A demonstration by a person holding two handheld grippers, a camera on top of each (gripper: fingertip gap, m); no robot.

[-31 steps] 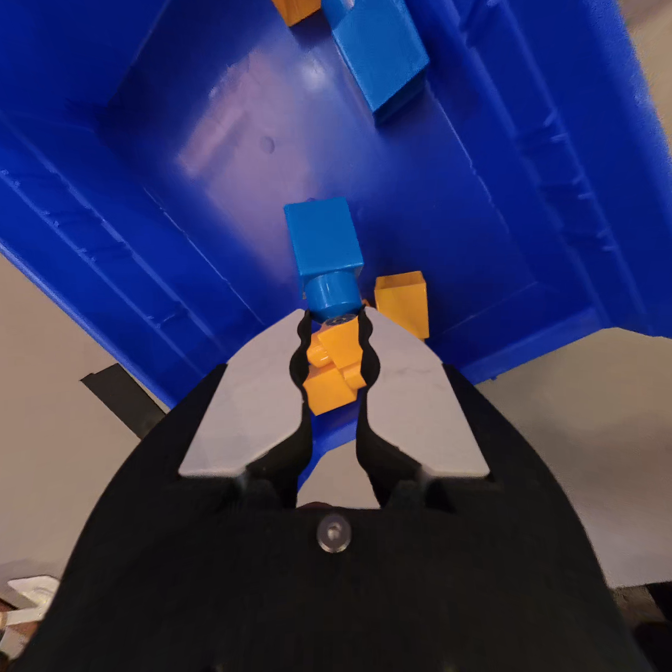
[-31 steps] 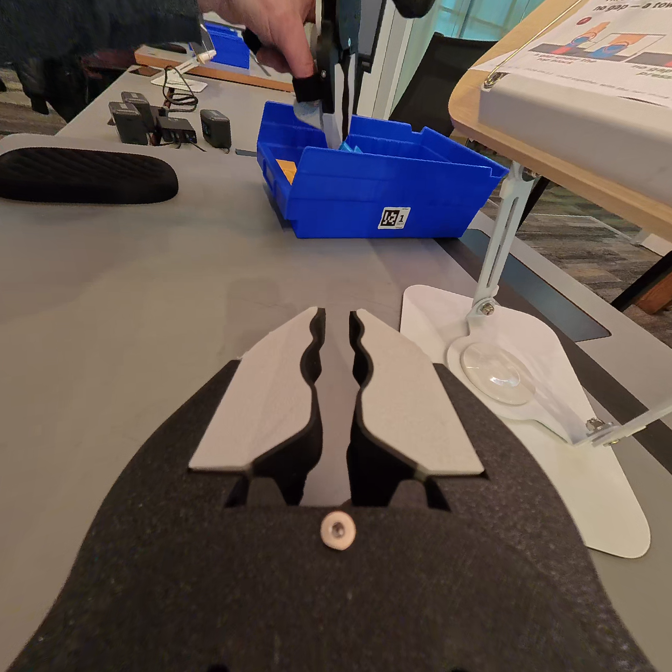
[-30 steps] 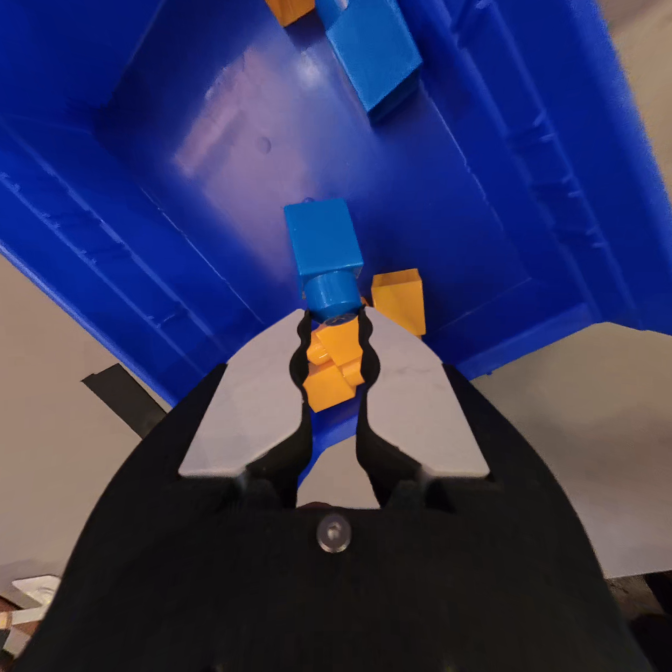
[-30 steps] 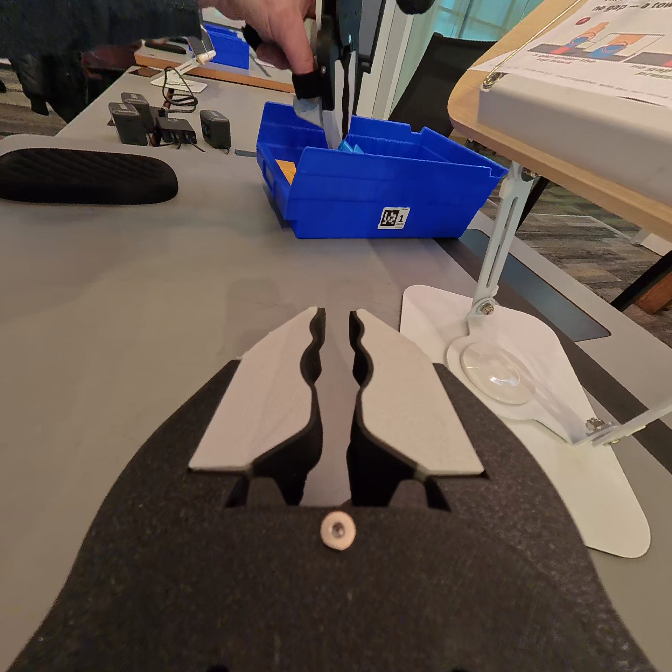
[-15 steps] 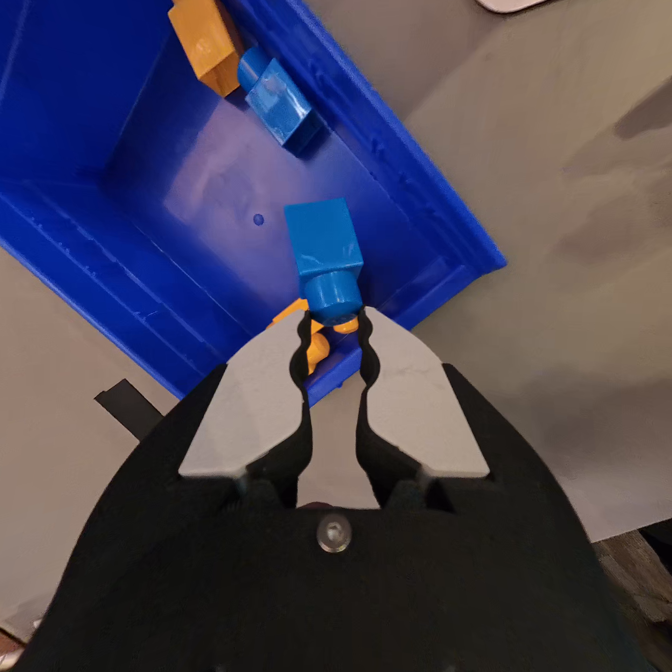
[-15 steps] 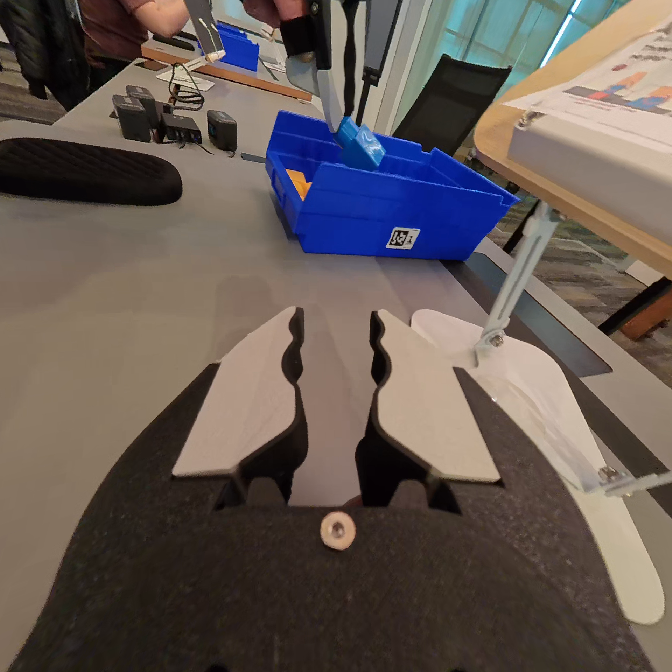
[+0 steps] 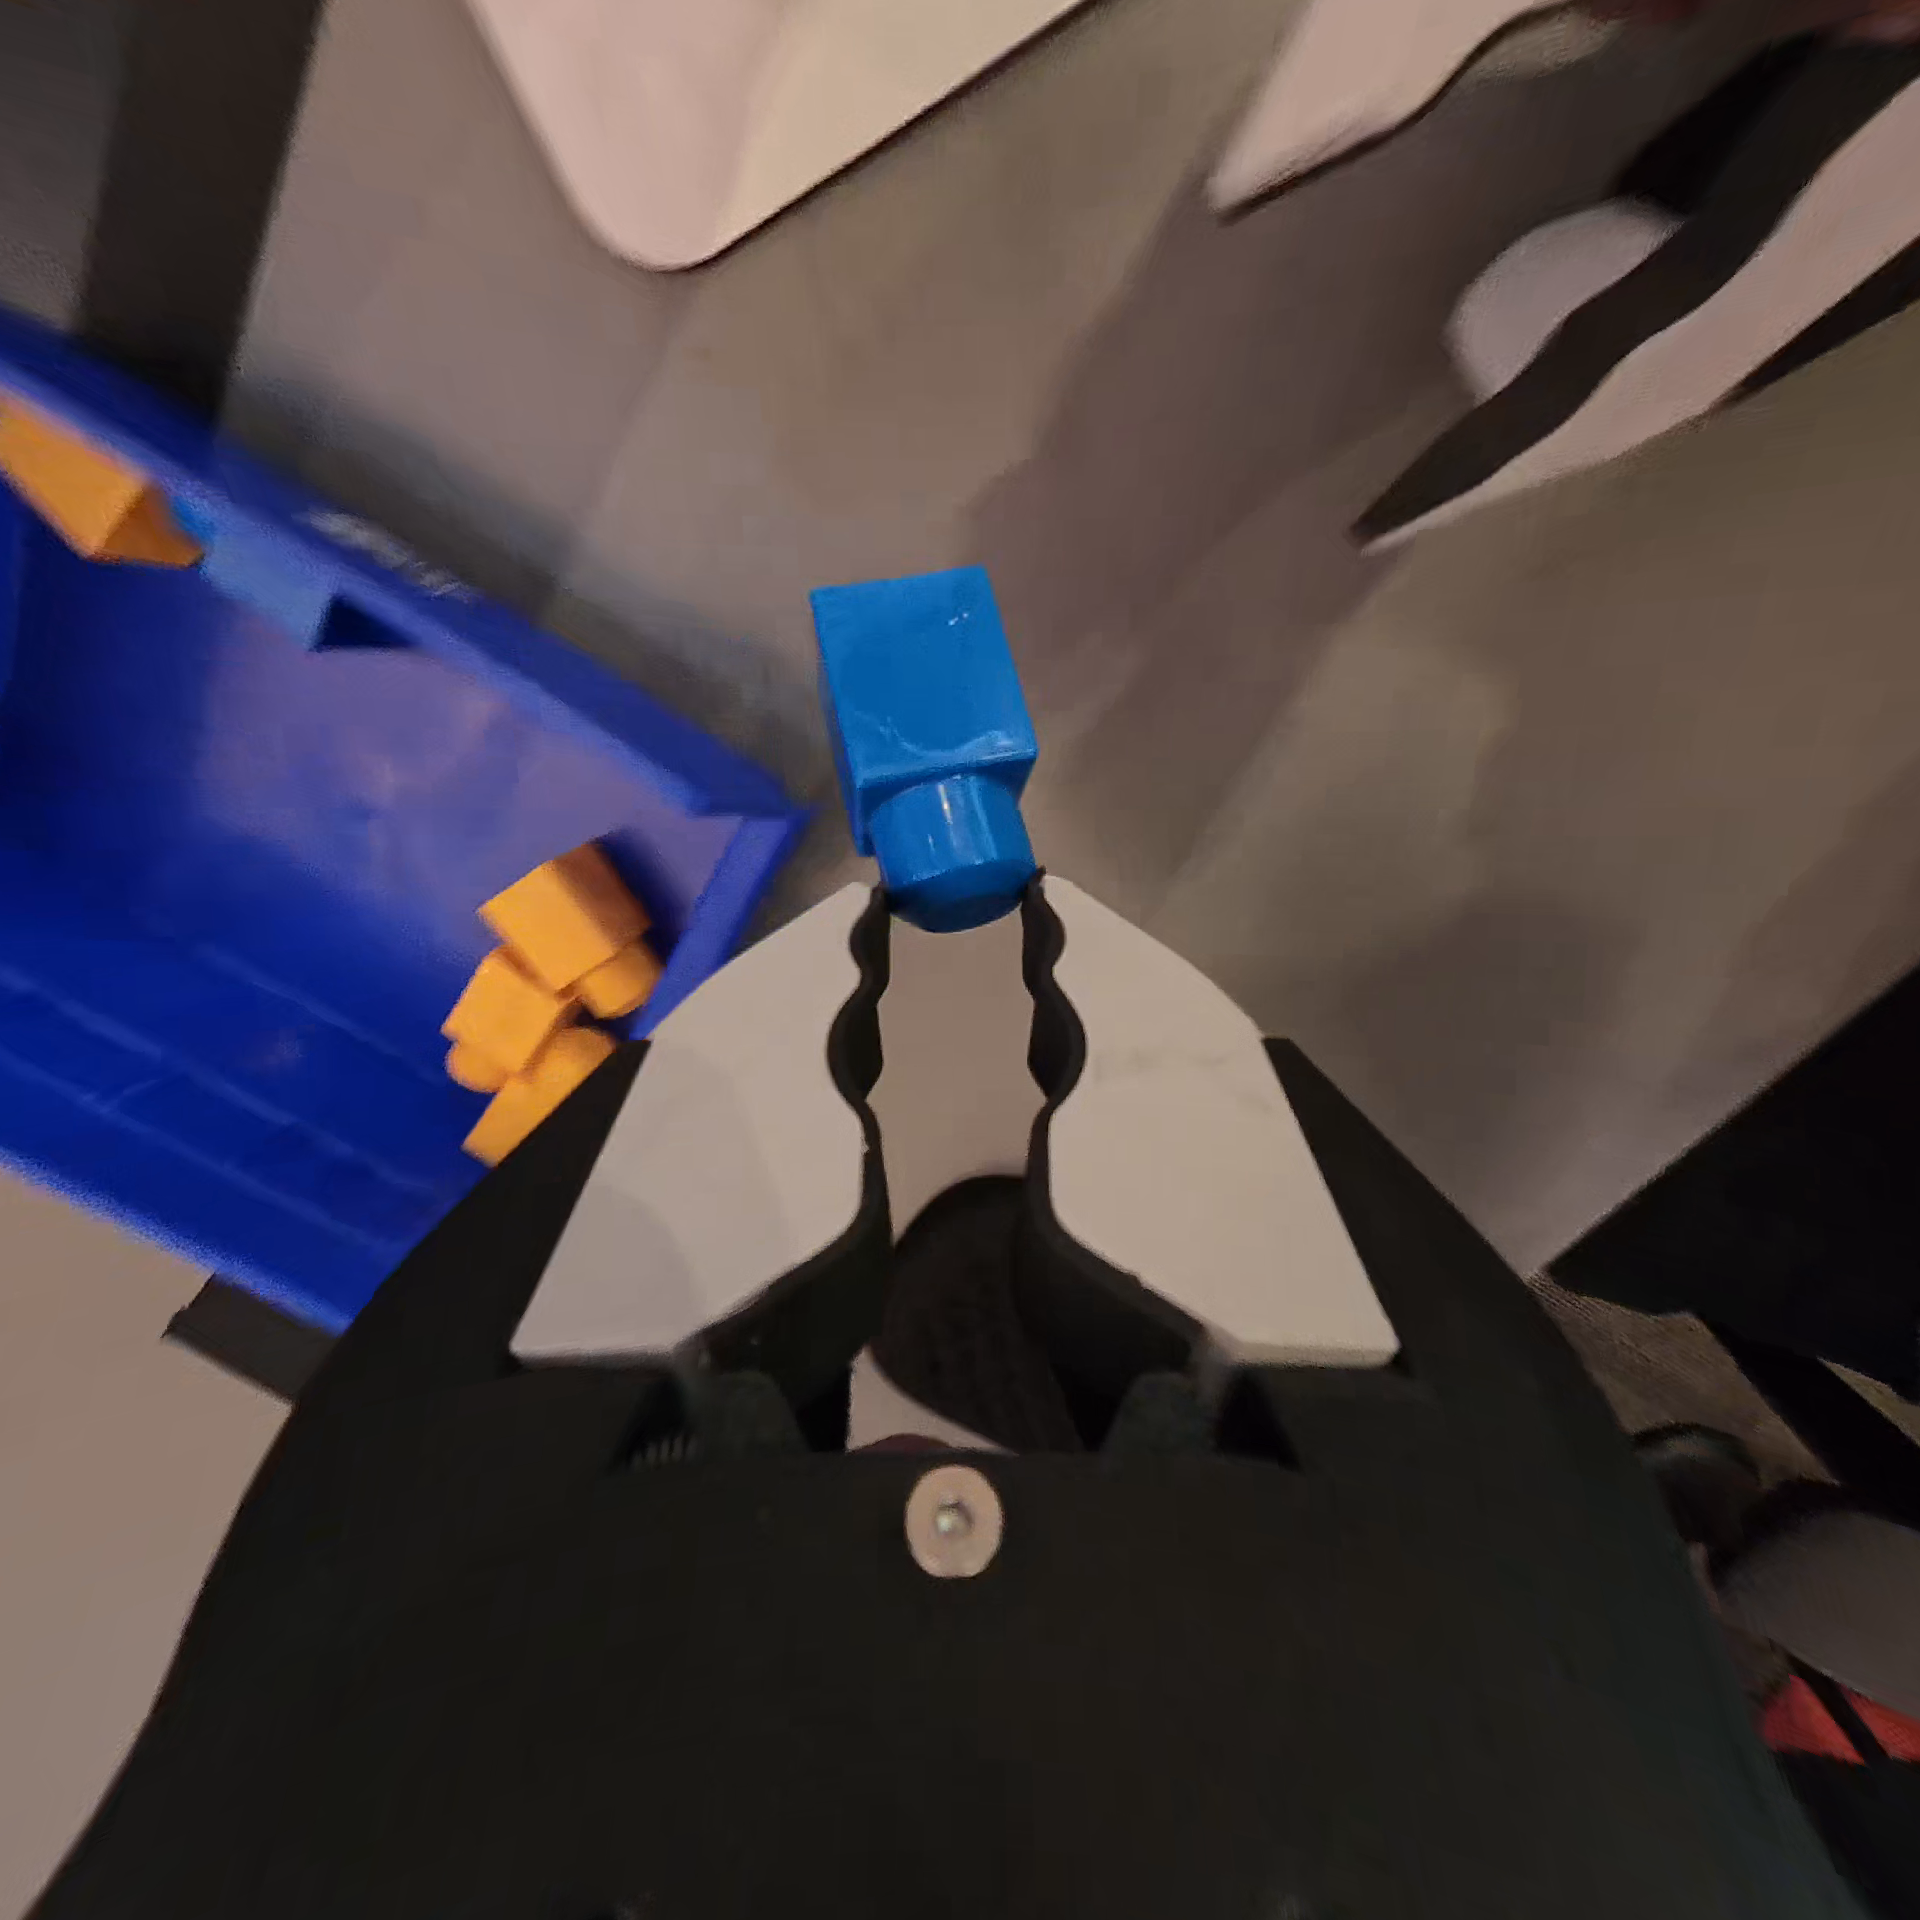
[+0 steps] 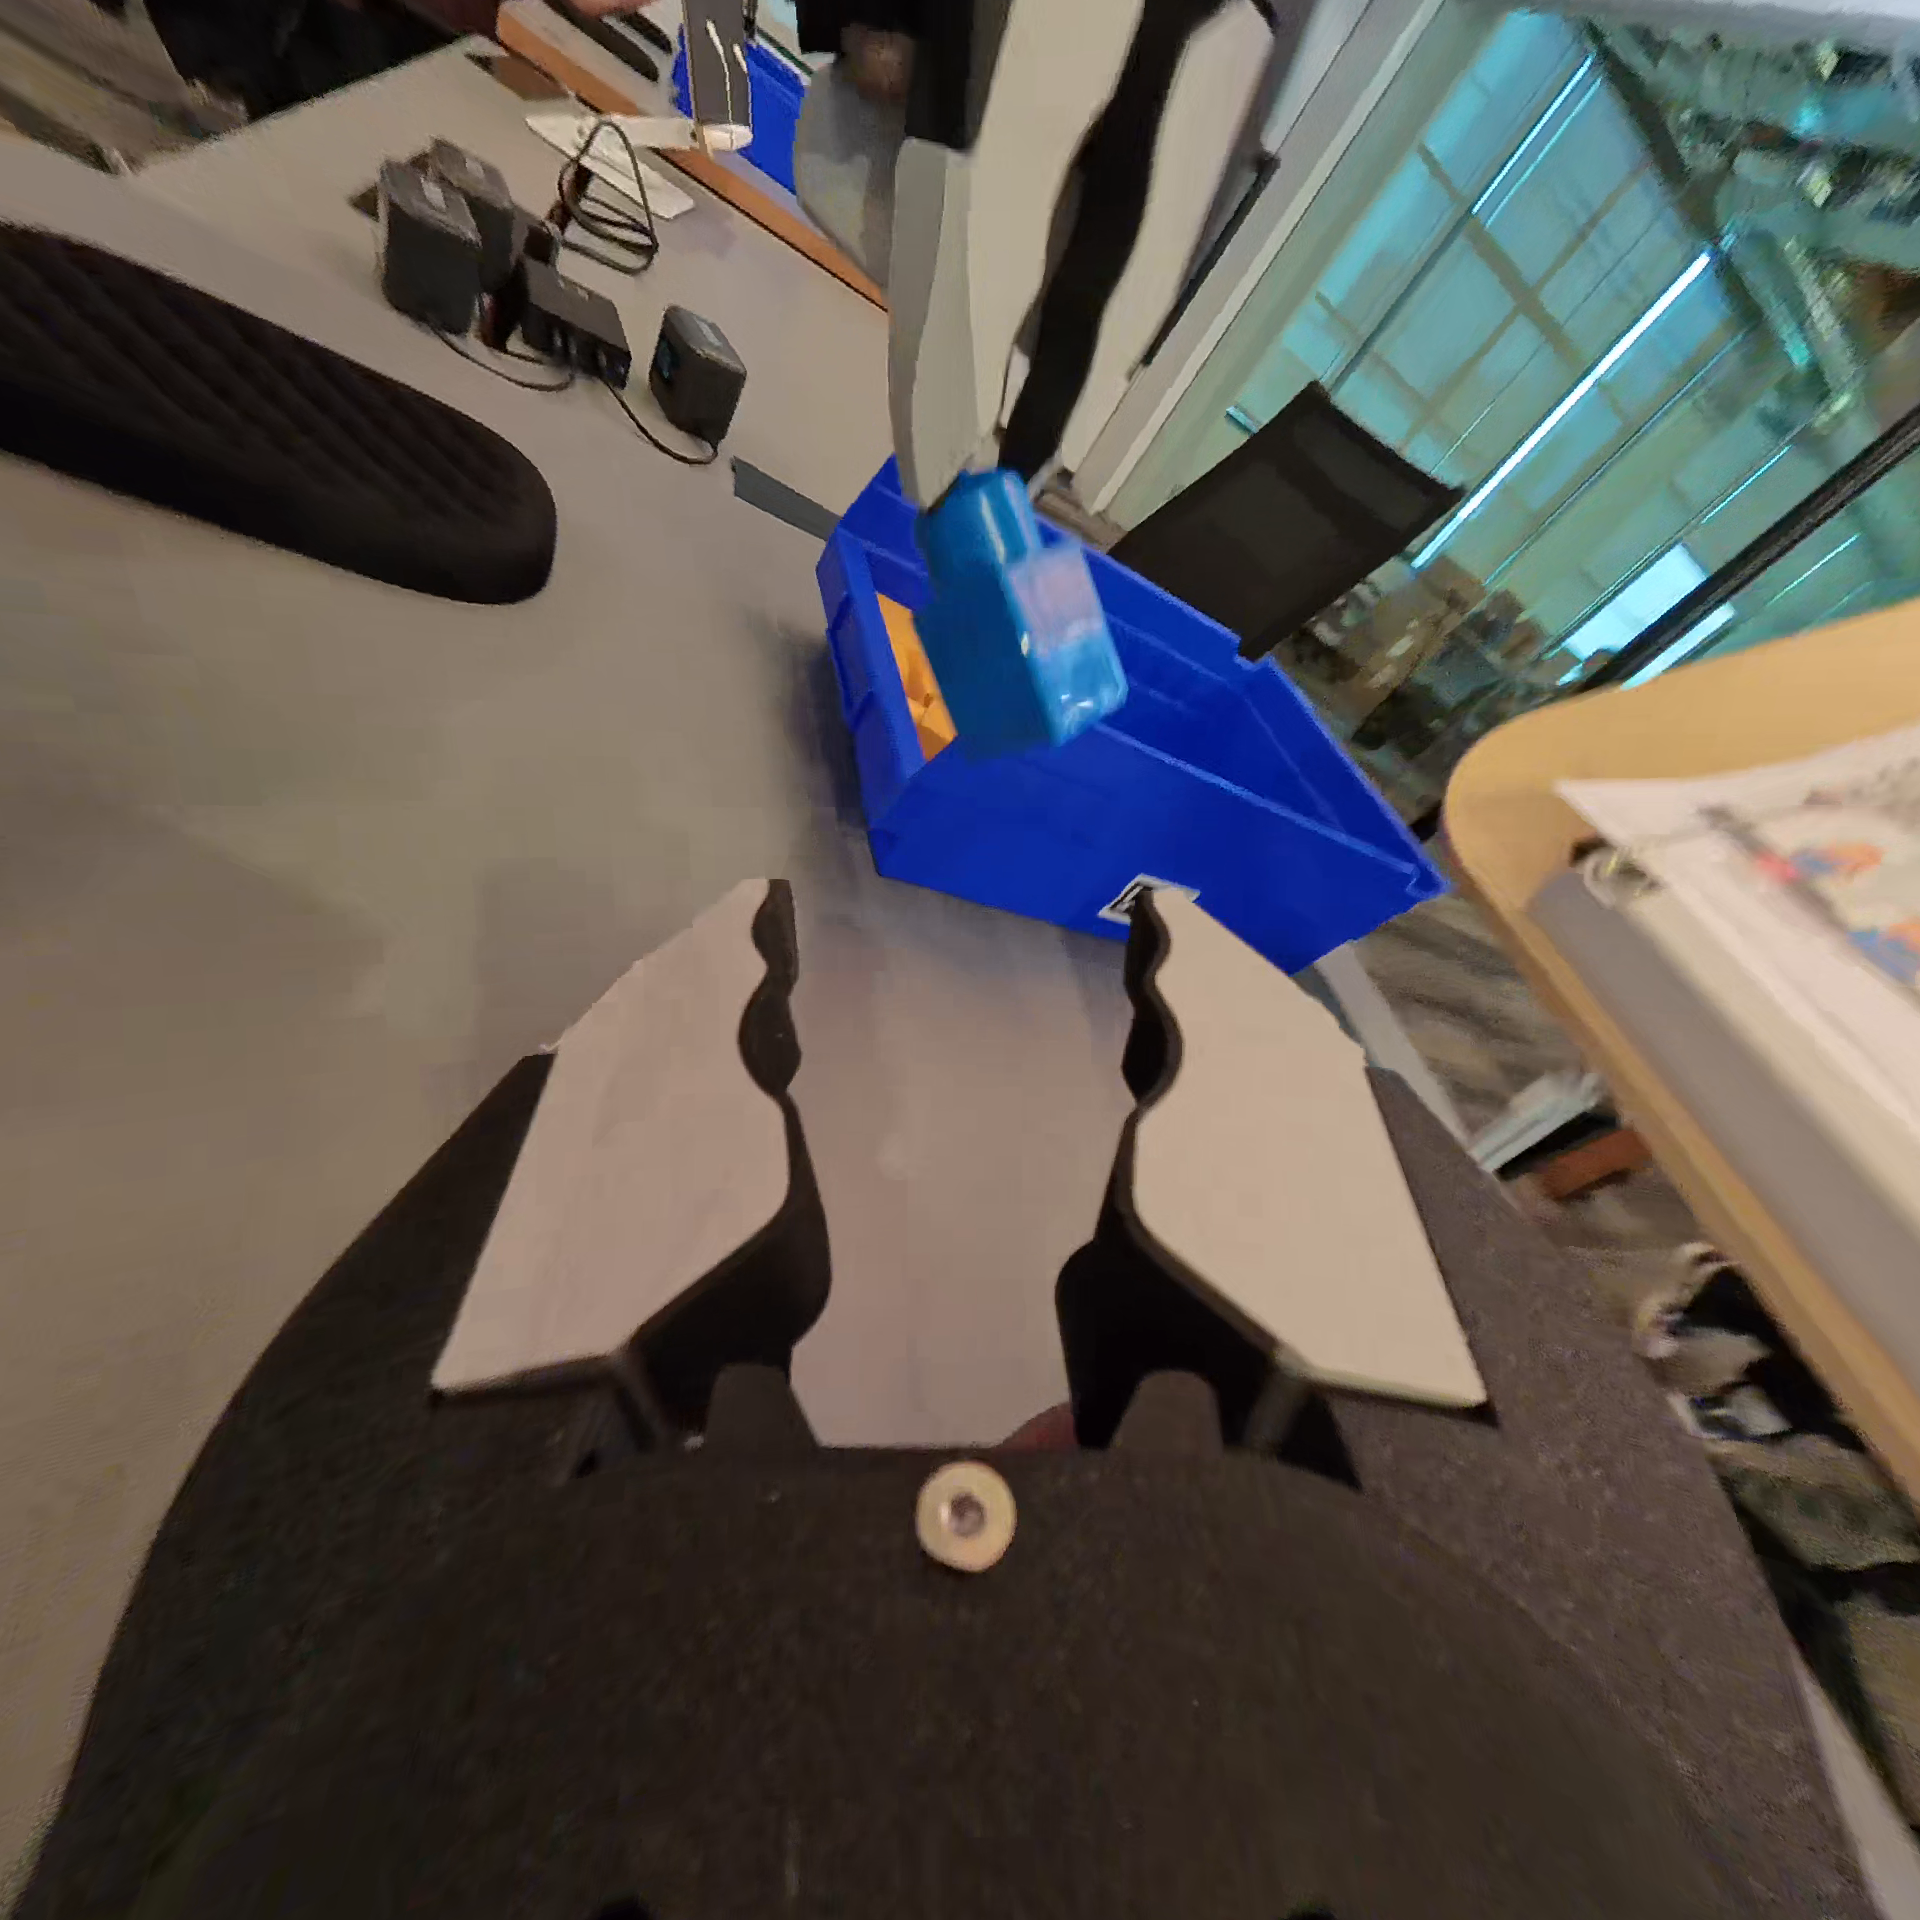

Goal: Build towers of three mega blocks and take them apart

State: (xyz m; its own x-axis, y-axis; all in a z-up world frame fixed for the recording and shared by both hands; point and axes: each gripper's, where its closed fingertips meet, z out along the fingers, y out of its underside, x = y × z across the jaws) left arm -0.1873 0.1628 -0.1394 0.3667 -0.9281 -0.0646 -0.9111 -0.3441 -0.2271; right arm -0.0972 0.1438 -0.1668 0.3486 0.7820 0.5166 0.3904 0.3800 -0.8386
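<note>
Blue block (image 7: 925, 691) is pinched by its stud in the left hand-held gripper (image 7: 954, 894) above the desk (image 7: 1351, 790), while the right hand-held gripper (image 8: 956, 914) is held spread, empty.

A grey tabletop (image 8: 364, 790) carries a blue bin (image 8: 1143, 831) near its right edge, a black padded rest (image 8: 260, 436) at the left, and small black devices (image 8: 551, 281) with cables toward the far edge.

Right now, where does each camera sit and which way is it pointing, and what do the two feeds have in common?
Left wrist view: on the left gripper, looking steeply down at the grey table beside the blue bin; its fingers pinch the blue block by its stud.
Right wrist view: on the right gripper, low over the table, facing the bin; its fingers are spread, empty.
Shared: bin, blue block, orange blocks, and each shows the other gripper.
</note>
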